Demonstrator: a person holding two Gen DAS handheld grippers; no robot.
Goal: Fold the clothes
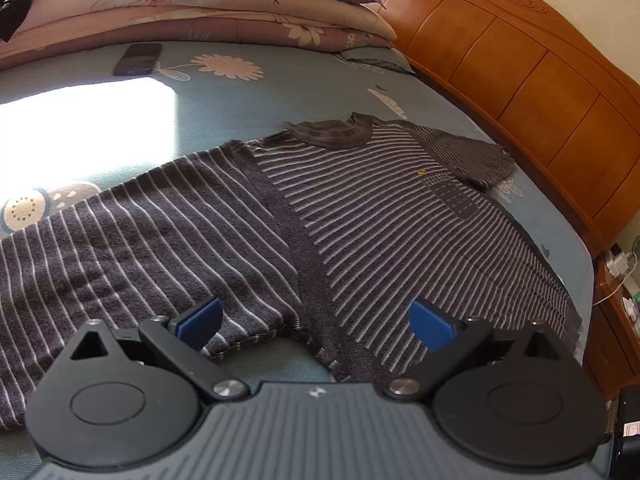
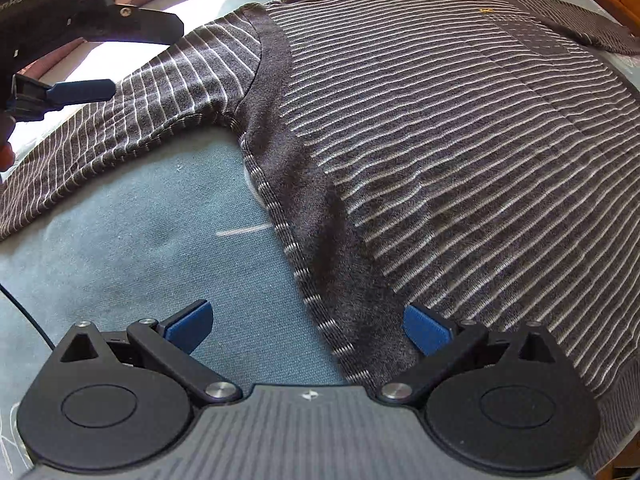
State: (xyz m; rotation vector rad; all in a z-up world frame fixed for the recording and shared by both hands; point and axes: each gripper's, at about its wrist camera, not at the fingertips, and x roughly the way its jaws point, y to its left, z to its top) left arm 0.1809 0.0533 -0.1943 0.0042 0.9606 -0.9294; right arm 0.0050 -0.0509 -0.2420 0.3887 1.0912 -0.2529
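A striped sweater [image 1: 360, 216] lies flat on the bed [image 1: 280, 92], one sleeve [image 1: 132, 240] spread out. The left hand-held gripper [image 1: 316, 322] and right hand-held gripper [image 2: 308, 326] both hover over it, jaws apart, holding nothing

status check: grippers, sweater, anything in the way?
Left gripper open, empty, over the sleeve. Right gripper open, empty, at the sweater side edge. Sweater flat, unfolded on the bed. Phone well clear.
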